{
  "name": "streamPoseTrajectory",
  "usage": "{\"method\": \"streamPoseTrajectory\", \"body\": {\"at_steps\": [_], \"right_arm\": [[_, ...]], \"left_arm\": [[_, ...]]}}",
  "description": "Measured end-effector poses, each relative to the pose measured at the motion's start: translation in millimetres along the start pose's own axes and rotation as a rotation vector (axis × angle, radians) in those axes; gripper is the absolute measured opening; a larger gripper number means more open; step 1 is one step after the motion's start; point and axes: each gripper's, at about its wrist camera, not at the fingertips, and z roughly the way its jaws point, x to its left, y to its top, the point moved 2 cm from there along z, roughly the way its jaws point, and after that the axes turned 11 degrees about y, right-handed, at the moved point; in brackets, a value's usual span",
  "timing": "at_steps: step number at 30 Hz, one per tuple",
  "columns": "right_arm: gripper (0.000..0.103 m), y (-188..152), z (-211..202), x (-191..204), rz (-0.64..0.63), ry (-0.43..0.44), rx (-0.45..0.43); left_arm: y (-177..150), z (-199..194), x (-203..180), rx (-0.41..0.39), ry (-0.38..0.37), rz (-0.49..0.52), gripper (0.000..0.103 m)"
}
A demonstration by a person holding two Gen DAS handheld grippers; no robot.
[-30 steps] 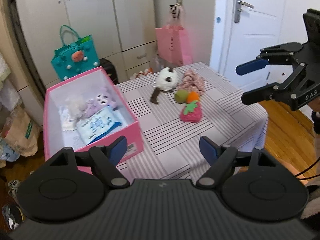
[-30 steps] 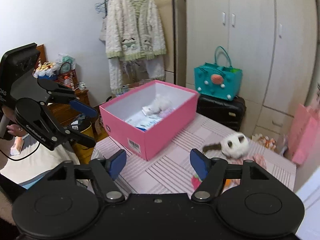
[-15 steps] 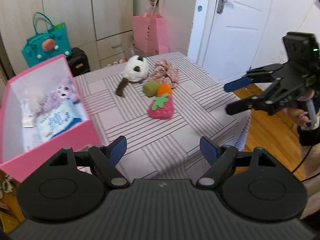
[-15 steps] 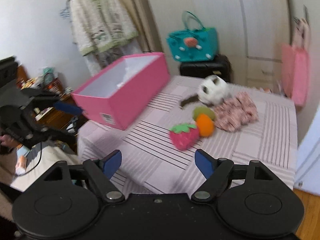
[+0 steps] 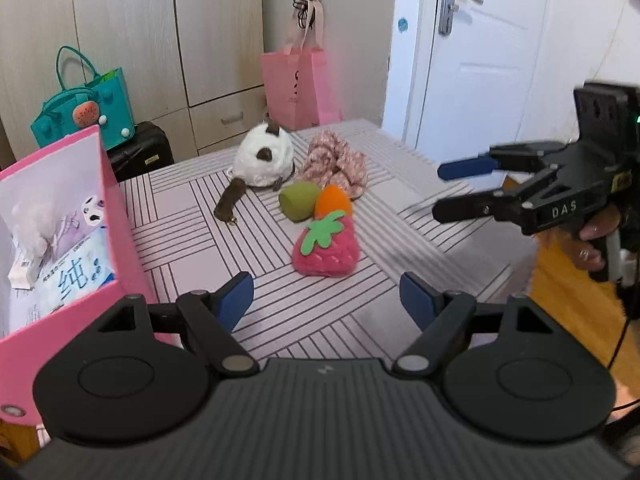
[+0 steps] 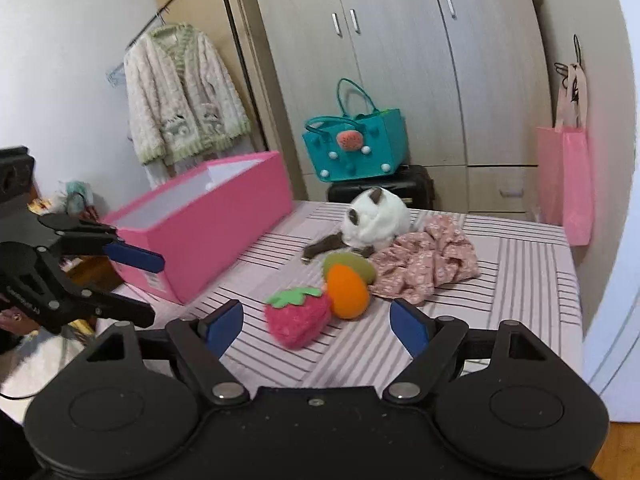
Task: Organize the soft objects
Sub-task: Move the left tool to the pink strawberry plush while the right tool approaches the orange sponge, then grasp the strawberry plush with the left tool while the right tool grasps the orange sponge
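On the striped table lie a pink plush strawberry, an orange plush, a green plush, a white-and-brown plush cat and a pink crumpled cloth. The same toys show in the right wrist view: strawberry, orange plush, cat, cloth. The pink box at the table's left holds several soft items. My left gripper is open and empty, just short of the strawberry. My right gripper is open and empty, close before the strawberry.
A teal bag sits on a black suitcase behind the table. A pink bag hangs by the wardrobe. A white door is at the right. A cardigan hangs on a rack. The pink box's wall stands left of the toys.
Both grippers have swung toward the toys and come closer. The strawberry now sits just ahead of both sets of jaws. Both stay open.
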Motion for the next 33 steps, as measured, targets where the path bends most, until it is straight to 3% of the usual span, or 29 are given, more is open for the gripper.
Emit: {"method": "streamPoseTrajectory", "body": {"at_steps": [6,9,12,15,18,27,29,33], "right_arm": [[0.084,-2,26,-10,-0.009,-0.01,0.057],[0.084,2,38,-23,0.088,0.005,0.083],[0.084,3,44,-34,0.179,0.022,0.065],[0.083,3,51,-45,0.283,0.063,0.048],[0.082,4,59,-49,0.322,0.083,0.029],[0.073,4,84,-52,0.381,0.028,0.011],[0.073,3,85,-55,0.417,0.005,-0.014],[0.073,-6,81,-59,0.482,-0.046,-0.091]], "left_arm": [[-8,42,-7,0.044,0.012,-0.039,0.08],[-8,53,-9,0.006,0.025,-0.076,0.08],[-5,62,-14,-0.046,0.061,-0.079,0.08],[-2,70,-15,-0.065,0.042,-0.105,0.08],[-1,77,-18,-0.095,0.067,-0.114,0.08],[-2,101,-27,-0.103,0.057,-0.11,0.079],[-3,105,-24,-0.055,0.039,-0.135,0.076],[-5,101,-18,-0.074,0.035,-0.159,0.073]]}}
